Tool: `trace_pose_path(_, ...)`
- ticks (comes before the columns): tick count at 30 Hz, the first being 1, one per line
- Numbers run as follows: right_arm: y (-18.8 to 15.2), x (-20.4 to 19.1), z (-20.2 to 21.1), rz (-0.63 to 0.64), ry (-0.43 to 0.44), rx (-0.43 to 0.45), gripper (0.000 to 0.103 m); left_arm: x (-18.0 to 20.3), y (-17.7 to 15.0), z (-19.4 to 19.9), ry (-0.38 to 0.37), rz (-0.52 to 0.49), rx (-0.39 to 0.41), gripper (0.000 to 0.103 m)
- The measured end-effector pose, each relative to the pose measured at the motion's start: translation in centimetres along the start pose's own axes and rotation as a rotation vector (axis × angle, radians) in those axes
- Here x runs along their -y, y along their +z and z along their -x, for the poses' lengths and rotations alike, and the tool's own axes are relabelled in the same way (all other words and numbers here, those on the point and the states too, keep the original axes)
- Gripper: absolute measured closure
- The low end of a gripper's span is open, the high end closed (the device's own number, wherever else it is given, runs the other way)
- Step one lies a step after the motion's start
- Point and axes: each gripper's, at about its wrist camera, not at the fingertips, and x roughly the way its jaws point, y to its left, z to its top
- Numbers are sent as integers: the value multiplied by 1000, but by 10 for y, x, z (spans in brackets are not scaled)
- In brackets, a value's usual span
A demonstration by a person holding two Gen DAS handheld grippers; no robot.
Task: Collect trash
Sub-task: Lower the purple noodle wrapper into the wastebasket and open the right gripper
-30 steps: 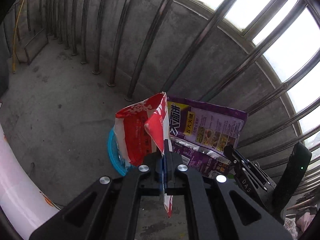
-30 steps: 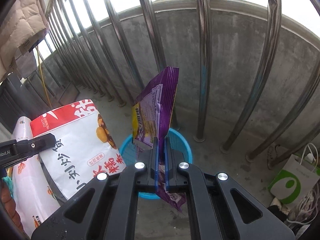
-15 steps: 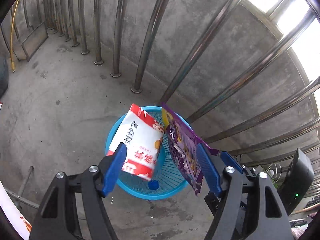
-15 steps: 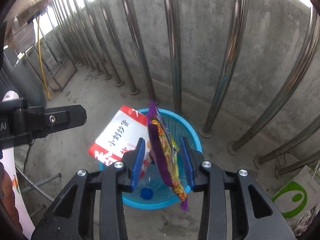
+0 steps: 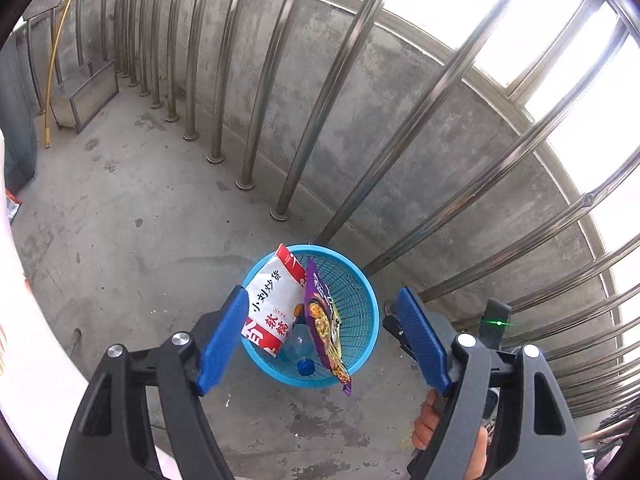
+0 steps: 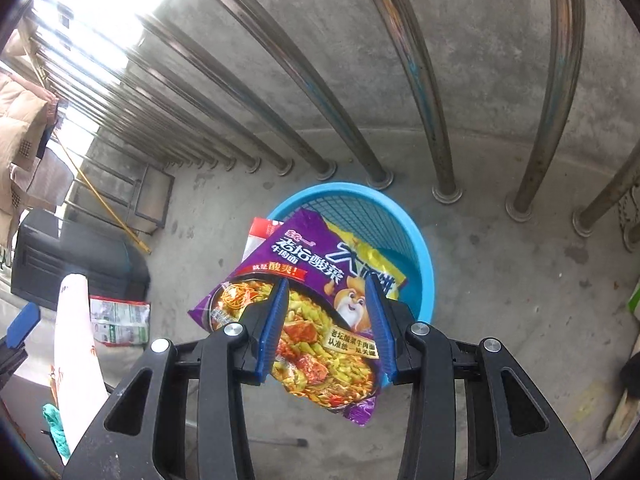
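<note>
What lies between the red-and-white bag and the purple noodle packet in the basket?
In the left wrist view, a clear bottle with a blue cap sits low between the red-and-white bag and purple packet, inside the blue basket.

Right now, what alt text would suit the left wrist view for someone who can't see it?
An open gripper hangs above a round blue plastic mesh basket holding a red-and-white snack bag, a purple noodle packet and a clear plastic bottle, on grey concrete floor beside steel railings.

Bare stained concrete floor [image 5: 120, 216]. Low concrete wall [image 5: 360, 120] behind row of steel bars [image 5: 260, 92]. Bright daylight above wall. Yellow pole [image 5: 60, 52] leaning in far corner beside metal frame [image 5: 86, 98]. Dark bin [image 6: 76, 264], hanging coat [image 6: 20, 120].
</note>
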Motion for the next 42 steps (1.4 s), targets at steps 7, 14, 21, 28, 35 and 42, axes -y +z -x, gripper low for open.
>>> trace_pose_path(7,-41,-37,16,252,32,43,41,-33,-30,105,79,-7,88,19)
trace_pose_path(14,-80,-79,-15,518,-57,-9,33,-81,-95,208,185,69,201,11)
trace_pose_path(21,-104,-109,-73,737,-222,-50,26,-143,-191,292,332,283,311,9)
trace_pose_path(28,-97,-101,-113,708,-386,-101,68,-184,-264,356,466,451,399,8)
trace_pose_path(35,-46,-43,-73,290,-301,-41,103,-210,-297,383,538,529,443,7)
trace_pose_path(42,-51,-61,-52,437,-244,-42,61,-226,-305,384,532,568,456,7)
